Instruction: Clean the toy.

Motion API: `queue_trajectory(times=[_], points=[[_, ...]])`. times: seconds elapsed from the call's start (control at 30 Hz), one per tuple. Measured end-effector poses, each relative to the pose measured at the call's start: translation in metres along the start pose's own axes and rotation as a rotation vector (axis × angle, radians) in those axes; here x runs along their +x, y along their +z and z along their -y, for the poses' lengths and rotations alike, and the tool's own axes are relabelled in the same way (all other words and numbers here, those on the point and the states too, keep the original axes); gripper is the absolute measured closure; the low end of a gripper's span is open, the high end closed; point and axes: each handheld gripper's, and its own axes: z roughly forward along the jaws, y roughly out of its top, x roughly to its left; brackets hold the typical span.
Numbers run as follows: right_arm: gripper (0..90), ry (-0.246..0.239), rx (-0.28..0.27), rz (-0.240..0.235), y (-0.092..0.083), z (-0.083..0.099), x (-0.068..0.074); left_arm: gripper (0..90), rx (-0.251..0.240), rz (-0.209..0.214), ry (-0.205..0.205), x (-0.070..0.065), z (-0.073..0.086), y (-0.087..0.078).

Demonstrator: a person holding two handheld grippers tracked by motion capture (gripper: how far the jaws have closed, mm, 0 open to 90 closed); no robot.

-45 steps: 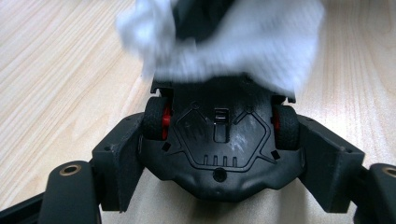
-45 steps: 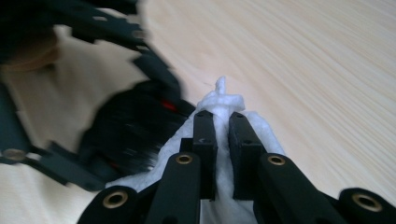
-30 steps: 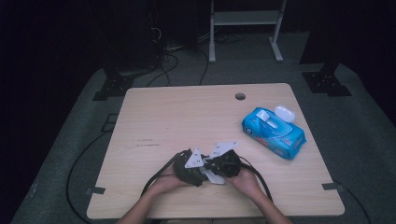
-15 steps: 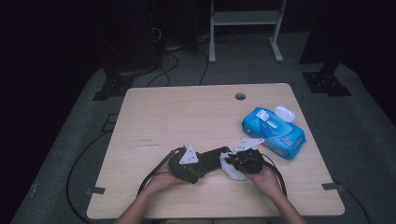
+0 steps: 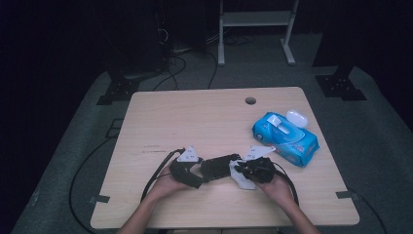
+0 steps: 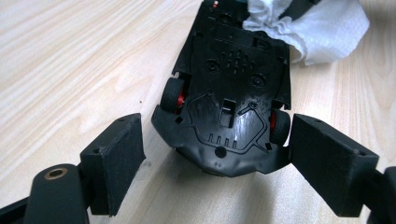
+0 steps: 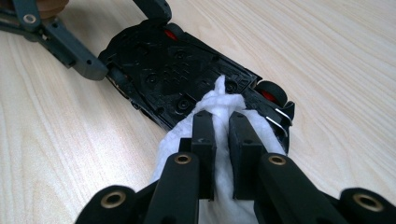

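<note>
Work in hand: wiping the underside of a black toy car (image 5: 220, 166) that lies upside down on the table (image 5: 195, 122), near the person's edge.
Left gripper (image 6: 215, 154): its jaws have just been opening; they stand wide either side of the car's near end, the left pad clear of it and the right pad just beside a red-hubbed wheel (image 6: 279, 126), so the car is no longer clamped.
Right gripper (image 7: 222, 140): pinched narrow on a white wipe (image 7: 219, 100), whose free end rests on the chassis.
Key relation: the car's long axis runs from one gripper to the other, each tool at an opposite end; the wipe lies on the end nearest the right gripper.
Next move, as a judgement: a stroke along that axis towards the left gripper could push the unheld car, so the left jaws likely need to close again first.
Bystanders: a blue wipes pack (image 5: 285, 139) and a small white case (image 5: 297, 118) lie well apart to the right.
</note>
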Motion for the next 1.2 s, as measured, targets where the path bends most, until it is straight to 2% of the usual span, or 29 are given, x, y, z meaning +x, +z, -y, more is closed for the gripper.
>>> queue_trajectory(times=[0.07, 0.23, 0.37, 0.47, 0.57, 0.67, 0.93, 1.07, 1.2], points=[[81.6, -0.005, -0.003, 0.003, 0.000, 0.000, 0.000, 18.7, -0.010, 0.012, -0.027, 0.002, 0.000, 0.000], [81.5, -0.019, -0.003, 0.002, -0.001, 0.001, 0.002, 21.9, -0.050, 0.070, -0.134, 0.012, 0.000, -0.002], [81.5, -0.024, -0.009, 0.006, 0.000, 0.002, 0.002, 25.6, -0.035, 0.088, -0.172, 0.016, 0.002, -0.001], [81.5, -0.025, -0.008, 0.009, 0.000, 0.002, 0.003, 28.7, -0.031, 0.101, -0.180, 0.016, 0.002, 0.000], [81.5, -0.040, -0.009, 0.010, -0.001, 0.002, 0.004, 29.0, -0.026, 0.117, -0.212, 0.017, 0.002, 0.003], [81.5, -0.056, -0.008, 0.008, -0.002, 0.003, 0.006, 33.1, -0.028, 0.119, -0.220, 0.018, 0.003, 0.004], [81.5, -0.079, -0.007, 0.026, -0.002, 0.004, 0.009, 33.3, -0.035, 0.117, -0.230, 0.018, 0.002, 0.006], [81.6, -0.080, -0.016, 0.032, -0.003, 0.005, 0.009, 34.6, -0.041, 0.086, -0.194, 0.015, 0.000, 0.005], [81.7, -0.080, -0.025, 0.036, -0.003, 0.007, 0.010, 34.8, -0.043, 0.084, -0.189, 0.014, 0.000, 0.005]])
